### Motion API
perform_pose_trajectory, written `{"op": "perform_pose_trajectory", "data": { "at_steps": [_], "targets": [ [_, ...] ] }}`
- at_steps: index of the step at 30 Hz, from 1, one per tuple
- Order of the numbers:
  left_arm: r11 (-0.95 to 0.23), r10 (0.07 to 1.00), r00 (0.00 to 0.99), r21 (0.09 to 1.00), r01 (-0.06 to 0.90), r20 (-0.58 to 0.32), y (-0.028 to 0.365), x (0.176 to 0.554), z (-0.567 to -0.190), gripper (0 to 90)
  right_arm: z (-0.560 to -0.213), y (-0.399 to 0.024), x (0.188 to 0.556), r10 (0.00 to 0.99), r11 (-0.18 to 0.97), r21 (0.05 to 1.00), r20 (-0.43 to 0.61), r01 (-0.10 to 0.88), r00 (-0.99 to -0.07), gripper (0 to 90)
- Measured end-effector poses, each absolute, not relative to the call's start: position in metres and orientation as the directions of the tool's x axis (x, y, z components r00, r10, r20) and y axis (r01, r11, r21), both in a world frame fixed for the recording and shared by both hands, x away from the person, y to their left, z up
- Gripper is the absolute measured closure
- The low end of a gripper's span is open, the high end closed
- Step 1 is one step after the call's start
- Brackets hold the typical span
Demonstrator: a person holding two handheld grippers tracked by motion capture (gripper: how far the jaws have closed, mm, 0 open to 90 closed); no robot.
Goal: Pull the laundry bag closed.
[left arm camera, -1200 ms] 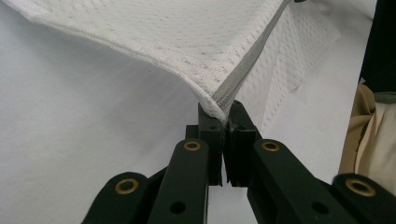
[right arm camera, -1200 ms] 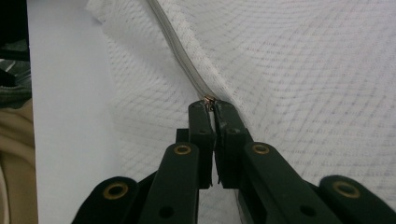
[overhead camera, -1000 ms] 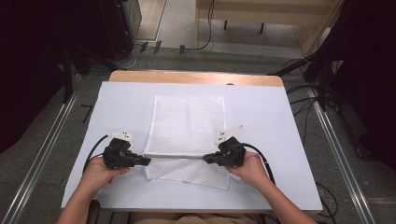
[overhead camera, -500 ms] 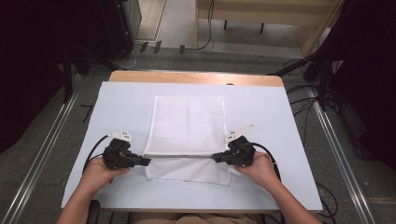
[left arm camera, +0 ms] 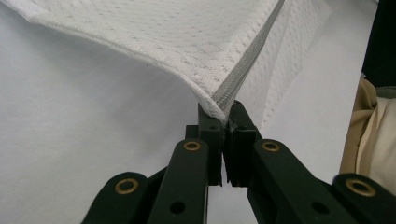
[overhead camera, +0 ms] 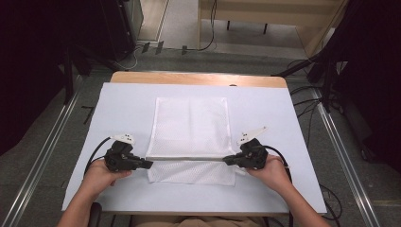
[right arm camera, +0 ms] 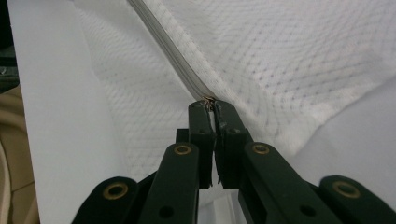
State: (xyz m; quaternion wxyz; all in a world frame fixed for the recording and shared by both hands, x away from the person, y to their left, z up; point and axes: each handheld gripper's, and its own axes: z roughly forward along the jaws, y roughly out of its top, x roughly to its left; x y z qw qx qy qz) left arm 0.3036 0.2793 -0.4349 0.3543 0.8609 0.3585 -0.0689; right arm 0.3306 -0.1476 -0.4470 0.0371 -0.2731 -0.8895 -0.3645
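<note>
Across the white-covered table [overhead camera: 118,99], left gripper [overhead camera: 147,164] and right gripper [overhead camera: 228,160] each clamp the white mesh zip bag's [overhead camera: 189,123] grey zipper line [overhead camera: 189,159], stretching it taut for zipping.

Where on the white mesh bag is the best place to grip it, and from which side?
Grip the mesh bag at the two ends of its grey zipper line, coming in level from each side. The left gripper and right gripper are shut there; the stiff seam gives thin jaws firm purchase.

mesh bag [overhead camera: 190,127]: white woven cloth | zipper [right arm camera: 163,51]: grey | table [overhead camera: 123,101]: matt white
</note>
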Motion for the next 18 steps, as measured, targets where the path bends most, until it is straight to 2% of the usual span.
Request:
{"op": "perform_pose_trajectory", "data": {
  "at_steps": [14, 18],
  "targets": [
    [-0.491, 0.568, 0.724, 0.545, 0.679, -0.391, 0.2777, 0.3048, -0.4372, 87.3, -0.4472, -0.1541, 0.3305, 0.471, 0.579, 0.615, 0.283, 0.535, -0.835, 88.2],
    [-0.481, 0.576, 0.714, 0.541, 0.69, -0.398, 0.2776, 0.306, -0.4382, 78.4, -0.448, -0.1504, 0.3301, 0.473, 0.58, 0.611, 0.286, 0.539, -0.833, 87.9]
  ]
}}
